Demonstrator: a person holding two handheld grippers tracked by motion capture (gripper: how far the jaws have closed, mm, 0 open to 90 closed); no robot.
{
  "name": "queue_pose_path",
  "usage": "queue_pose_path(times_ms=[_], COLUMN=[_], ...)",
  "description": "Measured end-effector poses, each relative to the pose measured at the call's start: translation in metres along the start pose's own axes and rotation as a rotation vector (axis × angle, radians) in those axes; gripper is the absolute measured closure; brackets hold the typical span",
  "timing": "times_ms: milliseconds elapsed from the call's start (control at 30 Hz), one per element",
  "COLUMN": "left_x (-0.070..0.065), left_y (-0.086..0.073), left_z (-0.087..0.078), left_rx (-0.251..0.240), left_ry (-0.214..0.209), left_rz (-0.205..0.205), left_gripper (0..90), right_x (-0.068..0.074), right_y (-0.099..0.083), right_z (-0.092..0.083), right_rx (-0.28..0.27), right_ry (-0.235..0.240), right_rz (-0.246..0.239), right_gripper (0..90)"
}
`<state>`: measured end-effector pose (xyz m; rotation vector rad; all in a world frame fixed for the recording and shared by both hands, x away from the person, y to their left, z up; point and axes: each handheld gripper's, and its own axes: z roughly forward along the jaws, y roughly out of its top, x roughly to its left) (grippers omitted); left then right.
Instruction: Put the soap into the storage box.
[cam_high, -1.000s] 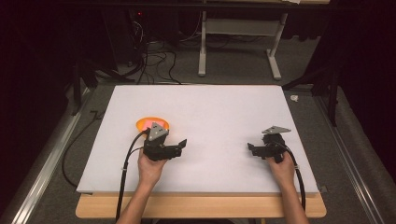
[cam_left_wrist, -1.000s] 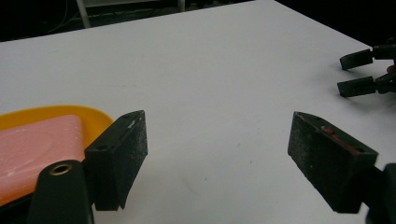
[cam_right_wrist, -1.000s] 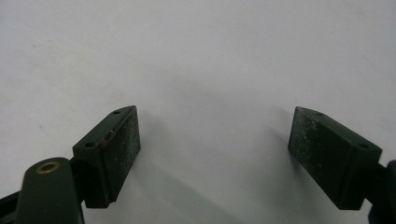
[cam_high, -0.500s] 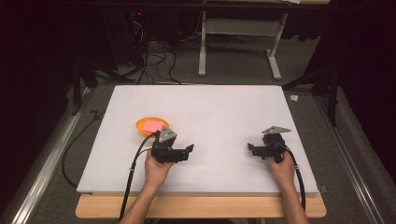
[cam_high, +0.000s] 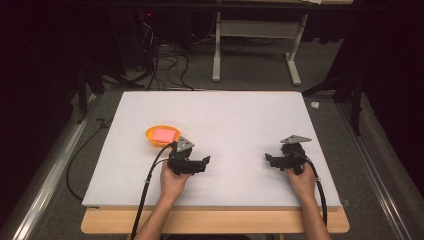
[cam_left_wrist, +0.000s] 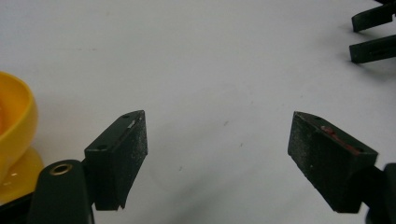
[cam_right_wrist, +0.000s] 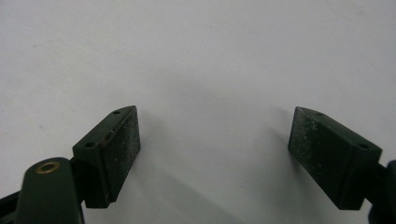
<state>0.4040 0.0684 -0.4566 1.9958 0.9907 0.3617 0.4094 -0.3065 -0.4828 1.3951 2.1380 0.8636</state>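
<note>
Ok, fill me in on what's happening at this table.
A person sits at a white table with tongs in each hand. The left tongs and the right tongs are both open and empty, pointing toward each other. An orange bowl holding something pink stands beside the left tongs, untouched.

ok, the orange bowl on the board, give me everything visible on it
The orange bowl is small, round and glossy, plastic-looking, upright on the white board, left of centre. A flat pink block lies inside. In the left gripper view its yellow-orange wall curves over a wider foot. The left hand-held gripper sits beside it, jaws open, not touching.
</note>
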Motion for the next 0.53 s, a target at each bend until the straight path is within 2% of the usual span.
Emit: queue_pose_path(times_ms=[167, 267, 300, 333, 400, 533], left_x=[0.000, 0.001, 0.001, -0.001, -0.004, -0.003], left_y=[-0.006, -0.012, -0.012, -0.015, -0.015, -0.015], left_z=[0.013, 0.025, 0.025, 0.030, 0.030, 0.030], left_rx=[0.045, 0.081, 0.081, 0.101, 0.107, 0.106], left_ry=[0.014, 0.050, 0.050, 0.066, 0.086, 0.082], left_rz=[0.003, 0.017, 0.017, 0.035, 0.063, 0.055], left_gripper=[20.5, 20.5, 20.5, 20.2, 19.3, 19.2], right_x=[0.000, 0.000, 0.000, 0.000, 0.000, 0.000], right_y=[0.000, 0.000, 0.000, 0.000, 0.000, 0.000], right_z=[0.000, 0.000, 0.000, 0.000, 0.000, 0.000], right_rx=[0.000, 0.000, 0.000, 0.000, 0.000, 0.000], right_ry=[0.000, -0.001, -0.001, -0.001, 0.000, 0.000], right_rz=[0.000, 0.000, 0.000, 0.000, 0.000, 0.000], right_gripper=[17.5, 17.5, 17.5, 17.6, 17.5, 17.5])
